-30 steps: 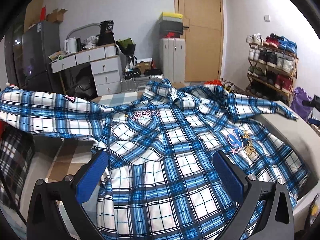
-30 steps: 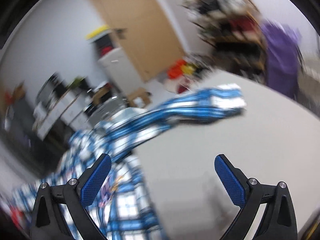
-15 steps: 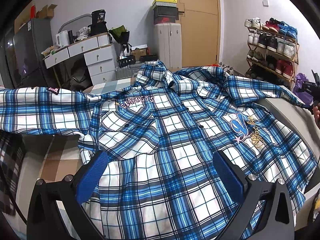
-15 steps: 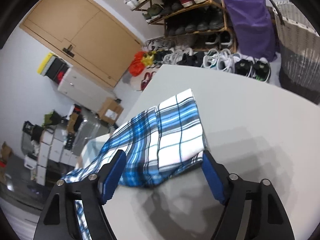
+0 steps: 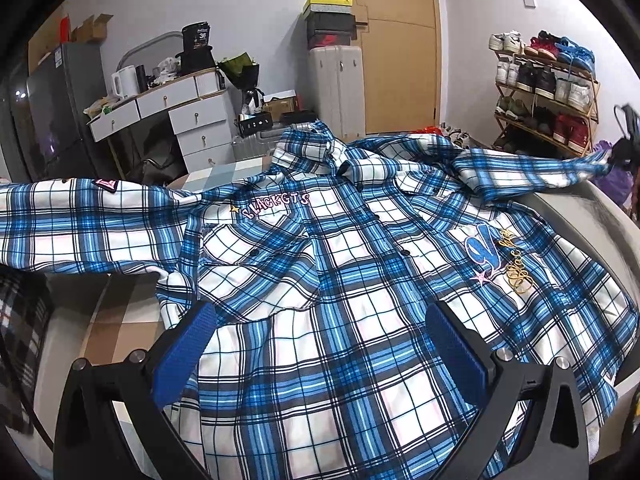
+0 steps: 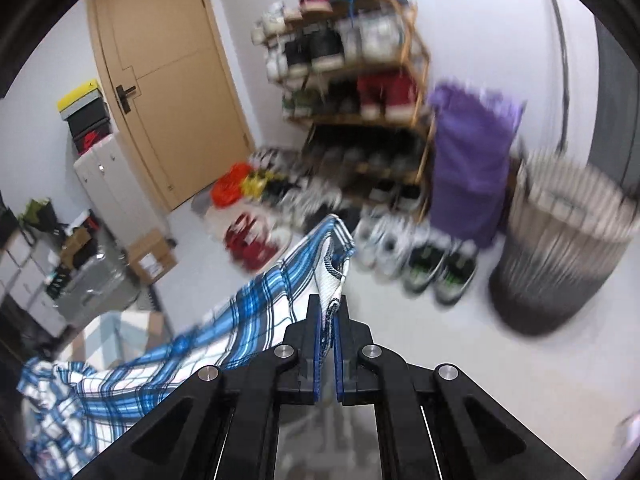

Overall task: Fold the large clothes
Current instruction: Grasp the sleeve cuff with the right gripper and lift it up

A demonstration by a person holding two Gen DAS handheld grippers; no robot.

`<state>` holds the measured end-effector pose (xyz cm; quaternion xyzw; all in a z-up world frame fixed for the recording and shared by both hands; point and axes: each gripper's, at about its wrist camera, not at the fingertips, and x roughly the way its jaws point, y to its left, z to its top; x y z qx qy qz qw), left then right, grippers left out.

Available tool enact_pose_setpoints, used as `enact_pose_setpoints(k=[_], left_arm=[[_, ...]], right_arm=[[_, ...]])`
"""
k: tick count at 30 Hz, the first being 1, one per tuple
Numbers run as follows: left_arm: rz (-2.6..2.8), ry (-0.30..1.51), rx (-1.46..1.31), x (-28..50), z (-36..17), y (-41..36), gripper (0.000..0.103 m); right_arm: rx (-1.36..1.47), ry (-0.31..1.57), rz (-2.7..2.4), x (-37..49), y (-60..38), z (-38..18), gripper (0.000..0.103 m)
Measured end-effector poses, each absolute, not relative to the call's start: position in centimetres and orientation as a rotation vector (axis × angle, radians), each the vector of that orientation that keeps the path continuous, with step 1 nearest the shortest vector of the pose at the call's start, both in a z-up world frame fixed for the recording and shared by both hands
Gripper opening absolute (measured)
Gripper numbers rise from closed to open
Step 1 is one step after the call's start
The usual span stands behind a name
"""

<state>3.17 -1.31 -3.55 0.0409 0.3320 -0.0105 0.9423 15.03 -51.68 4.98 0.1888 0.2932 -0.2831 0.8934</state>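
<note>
Your left gripper (image 5: 320, 344) hangs with its jaws spread wide and nothing between them, just above the lower front of the plaid shirt (image 5: 340, 264). The shirt lies face up, spread across the grey table (image 5: 592, 216), collar toward twelve o'clock. Its one sleeve (image 5: 80, 224) stretches out to nine o'clock, past the table edge. The other sleeve (image 5: 532, 168) runs off toward two o'clock, lifted clear of the surface. Out at that end, your right gripper (image 6: 329, 320) is clamped tight on the sleeve cuff (image 6: 332, 280), the fabric pinched between the blue pads. From there the sleeve trails back toward eight o'clock in the right wrist view. Beyond it, at twelve to three o'clock, that blurred view shows a shoe rack (image 6: 352, 72) and a laundry basket (image 6: 560, 240).
</note>
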Motion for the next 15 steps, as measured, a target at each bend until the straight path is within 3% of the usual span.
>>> enact_pose_setpoints(k=[7, 15], left_arm=[[-0.02, 0.648, 0.062, 3.1, -3.1, -1.0, 0.102], [-0.021, 0.632, 0.022, 3.0, -2.5, 0.3, 0.102]], right_arm=[[0.116, 0.422, -0.711, 16.3, -49.6, 15.6, 0.004], [0.087, 0.36, -0.616, 18.4, -44.5, 20.0, 0.004]])
